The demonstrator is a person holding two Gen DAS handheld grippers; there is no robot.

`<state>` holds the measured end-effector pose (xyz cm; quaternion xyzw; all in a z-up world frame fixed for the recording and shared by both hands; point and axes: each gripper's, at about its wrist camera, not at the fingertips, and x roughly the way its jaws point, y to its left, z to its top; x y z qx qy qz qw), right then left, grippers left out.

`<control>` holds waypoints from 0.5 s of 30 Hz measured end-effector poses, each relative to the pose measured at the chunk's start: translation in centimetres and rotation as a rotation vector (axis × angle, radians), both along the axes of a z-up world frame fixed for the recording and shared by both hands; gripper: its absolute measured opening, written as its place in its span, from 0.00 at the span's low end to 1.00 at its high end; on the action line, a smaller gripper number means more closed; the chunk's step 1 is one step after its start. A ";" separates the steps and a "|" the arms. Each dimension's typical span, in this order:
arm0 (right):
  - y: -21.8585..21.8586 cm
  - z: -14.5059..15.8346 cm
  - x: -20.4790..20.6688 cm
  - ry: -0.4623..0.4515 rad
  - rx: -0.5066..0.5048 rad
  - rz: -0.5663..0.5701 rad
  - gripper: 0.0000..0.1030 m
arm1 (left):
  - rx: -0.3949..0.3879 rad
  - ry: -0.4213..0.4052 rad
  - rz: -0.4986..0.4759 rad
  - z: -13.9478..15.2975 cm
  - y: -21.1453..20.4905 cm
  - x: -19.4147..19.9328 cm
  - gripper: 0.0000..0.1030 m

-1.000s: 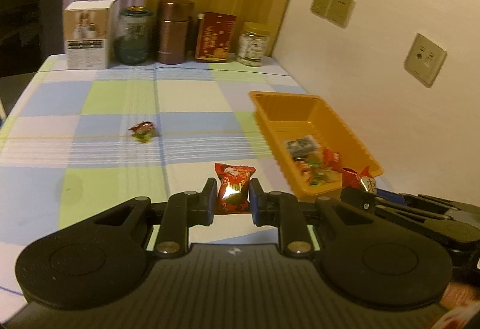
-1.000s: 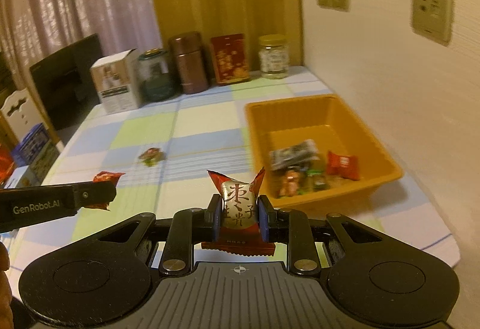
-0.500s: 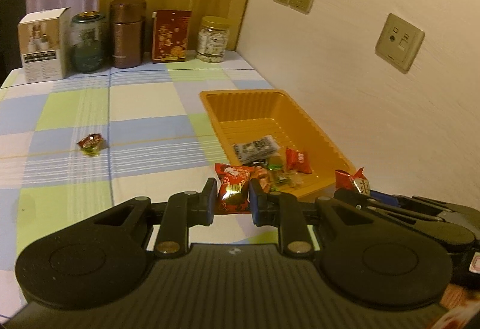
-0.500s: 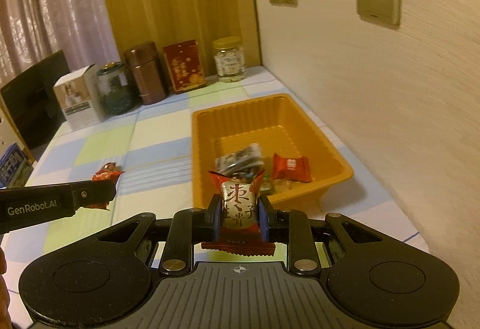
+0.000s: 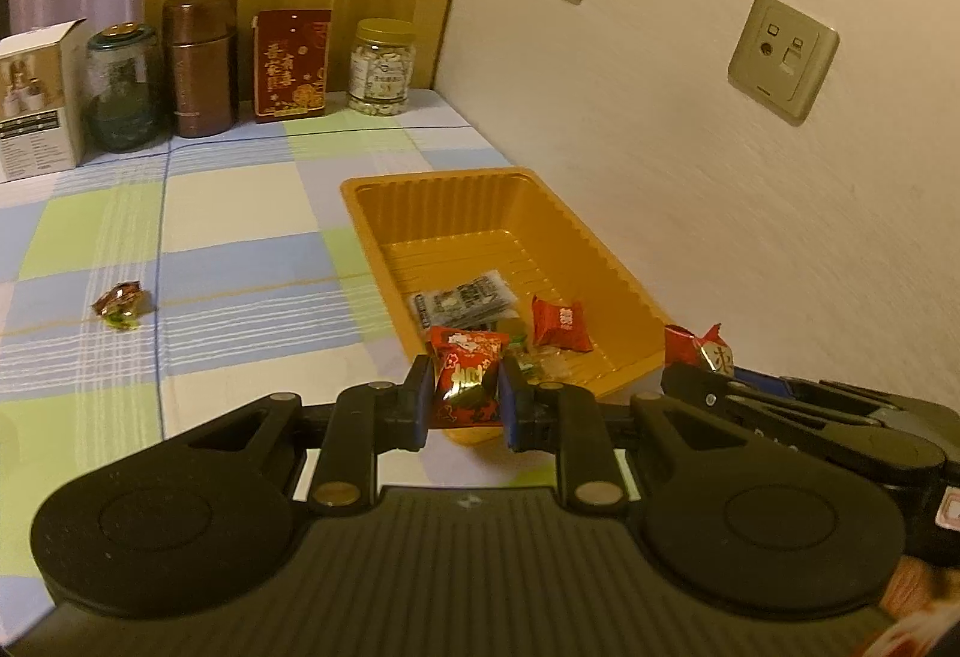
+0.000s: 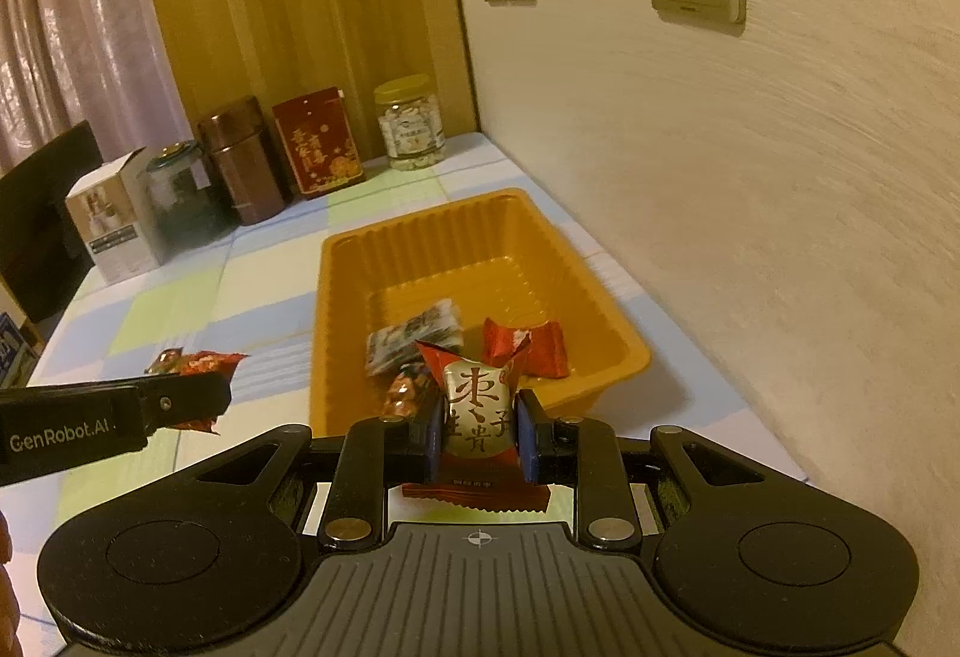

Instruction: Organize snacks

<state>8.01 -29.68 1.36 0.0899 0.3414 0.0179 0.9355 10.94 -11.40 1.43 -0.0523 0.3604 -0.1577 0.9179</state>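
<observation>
My left gripper [image 5: 462, 396] is shut on a red foil snack packet [image 5: 465, 375] just above the near corner of the orange tray [image 5: 480, 189]. My right gripper [image 6: 477, 426] is shut on a red and gold candy packet [image 6: 477, 411] over the near rim of the orange tray [image 6: 336, 309]. In the left wrist view the right gripper [image 5: 699, 366] shows at the right with its candy. In the right wrist view the left gripper [image 6: 192, 396] reaches in from the left with its packet. The tray holds several wrapped snacks [image 5: 561, 324]. One small wrapped candy [image 5: 120, 303] lies on the checked cloth.
A white box [image 5: 36, 105], a glass jar [image 5: 123, 87], a brown canister [image 5: 198, 63], a red box [image 5: 291, 63] and a candy jar [image 5: 383, 66] line the table's far edge. The wall [image 5: 690, 147] with sockets runs close along the tray's right side.
Both grippers have swung to the right with their packets, from over the cloth to the tray's near end. The tray now lies straight ahead in both views.
</observation>
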 end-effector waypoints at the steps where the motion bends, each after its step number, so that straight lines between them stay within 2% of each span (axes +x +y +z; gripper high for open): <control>1: -0.2 0.0 0.3 -0.001 0.000 -0.001 0.25 | 0.000 0.000 -0.004 -0.1 -0.3 0.3 0.19; 15: -1.5 -0.8 5.2 -0.001 -0.010 0.001 0.25 | -0.006 0.021 -0.035 -1.7 -3.1 4.9 0.19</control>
